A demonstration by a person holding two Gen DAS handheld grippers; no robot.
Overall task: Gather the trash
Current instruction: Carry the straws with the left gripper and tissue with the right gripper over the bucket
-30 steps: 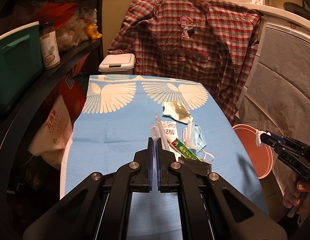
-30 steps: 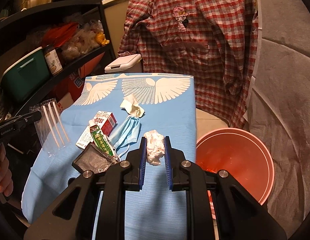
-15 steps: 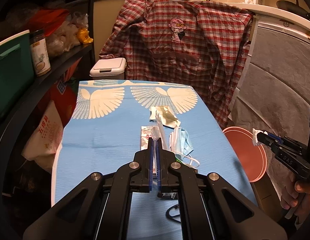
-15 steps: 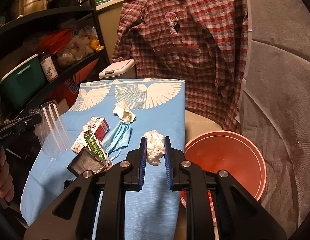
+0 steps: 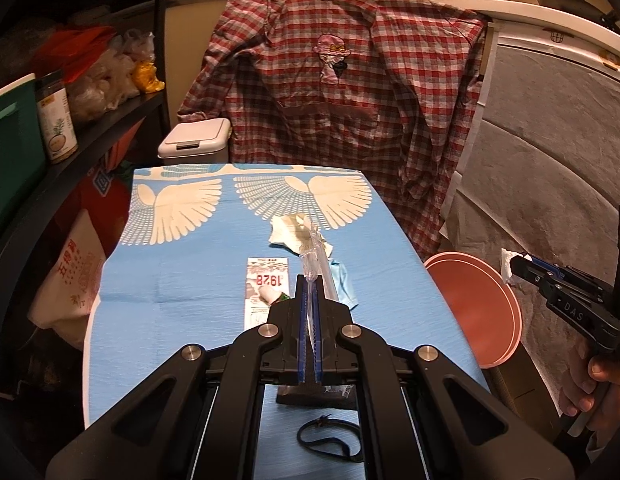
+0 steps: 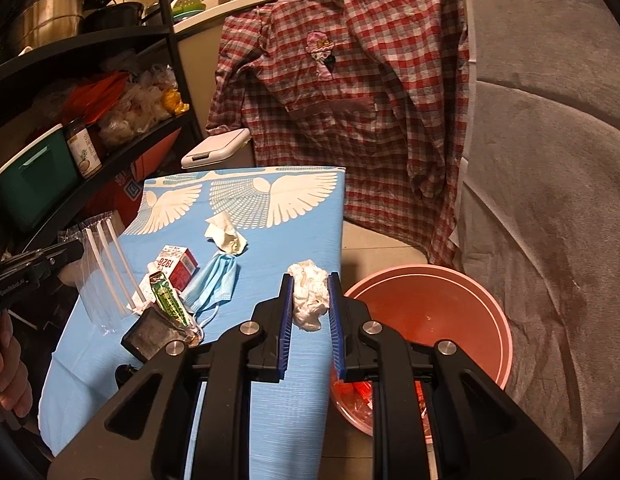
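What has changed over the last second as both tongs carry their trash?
Both views drifted: the table's litter slid left in the right wrist view and the pink bucket came further under the right tongs. Nothing was picked up or released. The right tongs stay clamped on the crumpled tissue, the left tongs on the clear straw packet.

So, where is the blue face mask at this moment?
In the right wrist view the blue face mask lies on the blue cloth, left of centre, between the red-and-white carton and the held white tissue, just below a crumpled paper.
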